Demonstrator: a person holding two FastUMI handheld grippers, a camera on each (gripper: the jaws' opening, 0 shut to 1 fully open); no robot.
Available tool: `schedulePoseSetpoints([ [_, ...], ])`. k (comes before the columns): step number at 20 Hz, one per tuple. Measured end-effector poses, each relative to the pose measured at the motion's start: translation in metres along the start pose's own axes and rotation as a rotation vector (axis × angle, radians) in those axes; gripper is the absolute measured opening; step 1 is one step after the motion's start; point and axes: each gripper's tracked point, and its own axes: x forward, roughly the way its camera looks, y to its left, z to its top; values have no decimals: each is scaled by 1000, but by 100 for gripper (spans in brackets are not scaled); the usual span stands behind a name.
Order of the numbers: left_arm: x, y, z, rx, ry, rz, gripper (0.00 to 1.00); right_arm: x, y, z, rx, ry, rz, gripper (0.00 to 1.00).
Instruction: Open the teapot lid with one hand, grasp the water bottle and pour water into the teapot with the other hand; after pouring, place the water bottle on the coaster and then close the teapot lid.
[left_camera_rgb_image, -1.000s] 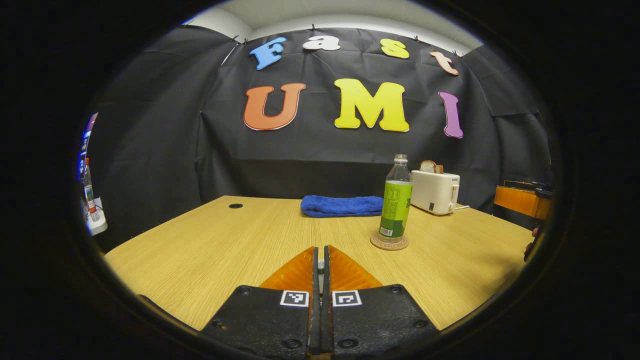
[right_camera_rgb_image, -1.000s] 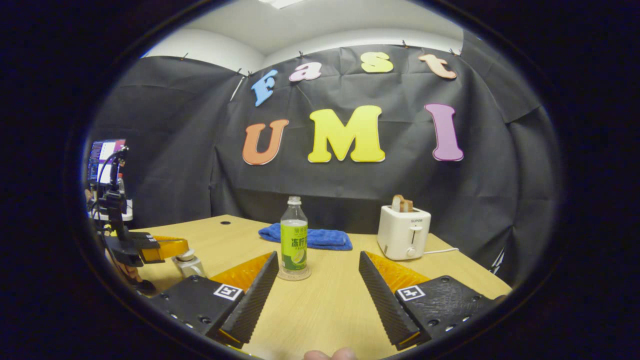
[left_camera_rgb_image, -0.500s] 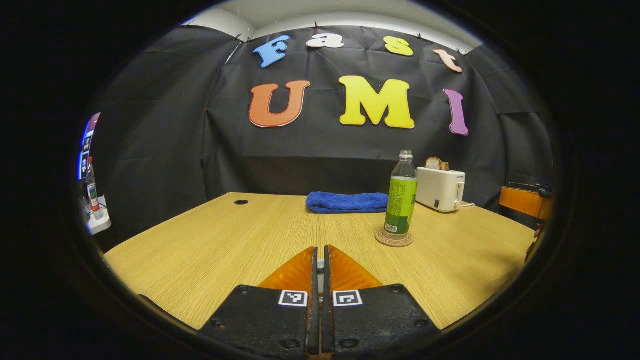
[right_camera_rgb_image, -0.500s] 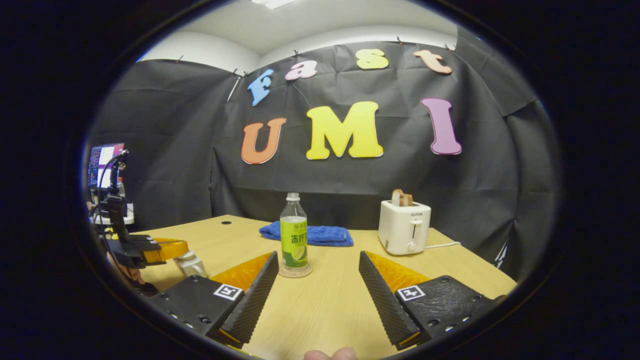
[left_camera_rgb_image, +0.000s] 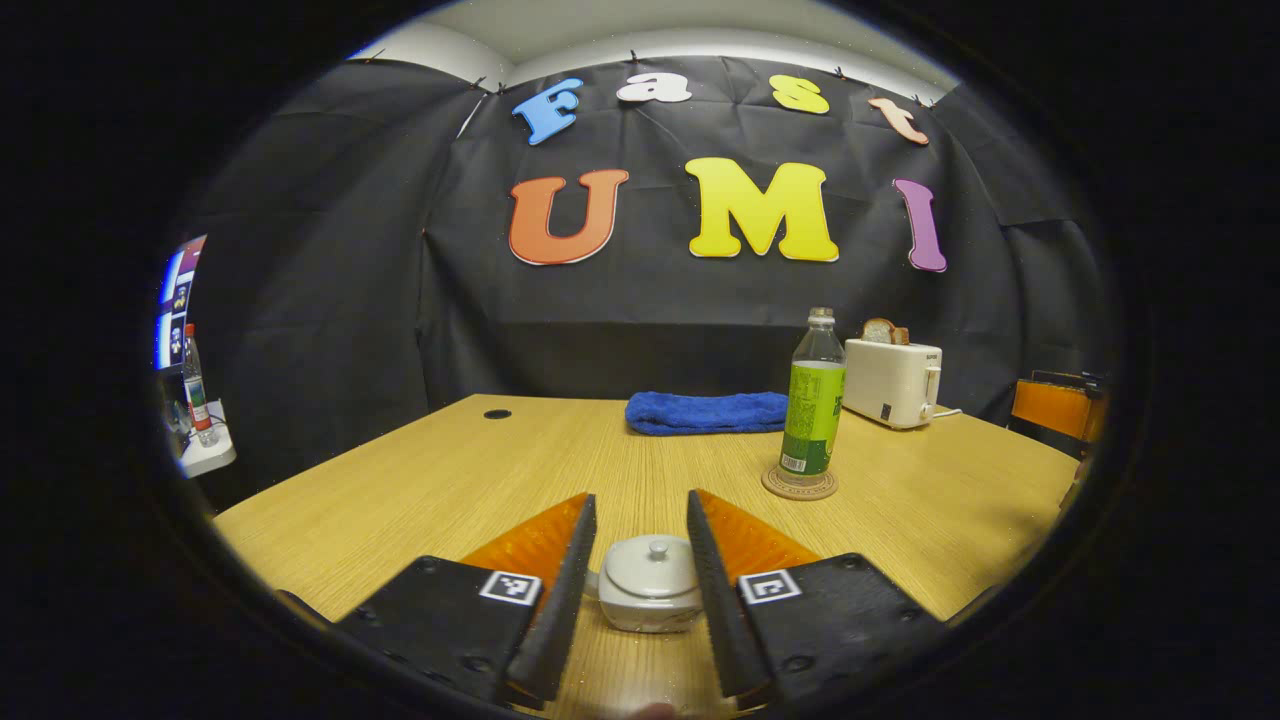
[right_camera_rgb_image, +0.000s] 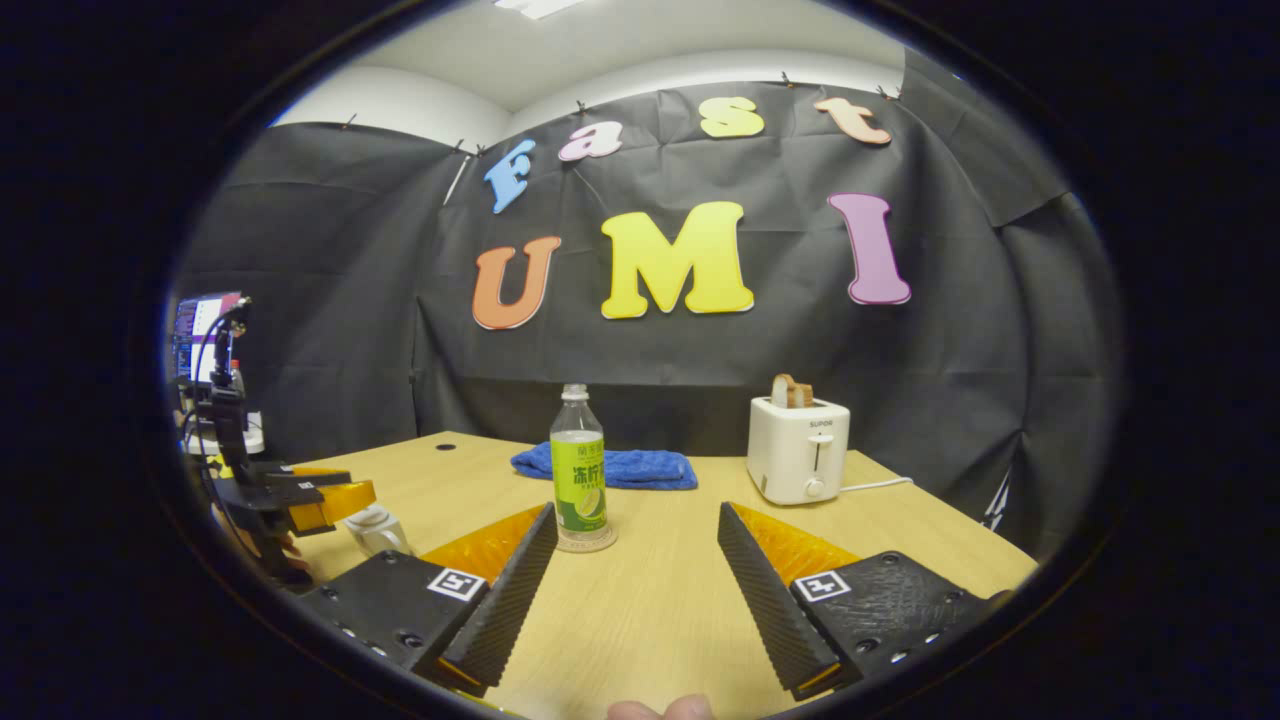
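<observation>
The wooden table (left_camera_rgb_image: 420, 480) has a light grain and a small dark hole (left_camera_rgb_image: 497, 413) near its far left corner, and black cloth closes the booth behind it and at both sides. In the left gripper view, far at the left edge, a small bottle (left_camera_rgb_image: 196, 385) stands on a white shelf beside a lit screen (left_camera_rgb_image: 170, 310). Going right, the left gripper (left_camera_rgb_image: 637, 520) is spread apart, and the white teapot (left_camera_rgb_image: 648, 598) sits on the table between its two fingers with the lid (left_camera_rgb_image: 652, 568) on; the fingers stand on each side of the pot, and I cannot tell if they touch it. Further right a folded blue towel (left_camera_rgb_image: 708, 412) lies at the back of the table. In front of it the water bottle (left_camera_rgb_image: 813, 400) with a green label stands upright on the round coaster (left_camera_rgb_image: 799, 484). A white toaster (left_camera_rgb_image: 892, 382) with bread in it stands just behind the bottle, to the right. In the right gripper view the left gripper (right_camera_rgb_image: 330, 500) appears from the side at the far left, over the teapot (right_camera_rgb_image: 375, 528), with cables and a stand behind it. The right gripper (right_camera_rgb_image: 635, 545) is wide apart and holds nothing; the water bottle (right_camera_rgb_image: 578, 470) stands beyond its left finger. This view shows also the toaster's (right_camera_rgb_image: 798, 450) lever and knob and its white cable (right_camera_rgb_image: 880, 484), and a fingertip (right_camera_rgb_image: 660, 708) at the bottom edge.
</observation>
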Motion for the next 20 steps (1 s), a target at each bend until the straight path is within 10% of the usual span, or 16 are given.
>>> schedulePoseSetpoints([
  [3,-9,7,15,-1,-29,36,100,-2,-7,0,2,-10,-29,96],
  [20,-98,-64,102,-5,-165,6,100,-71,-9,48,-34,-109,-171,97],
])
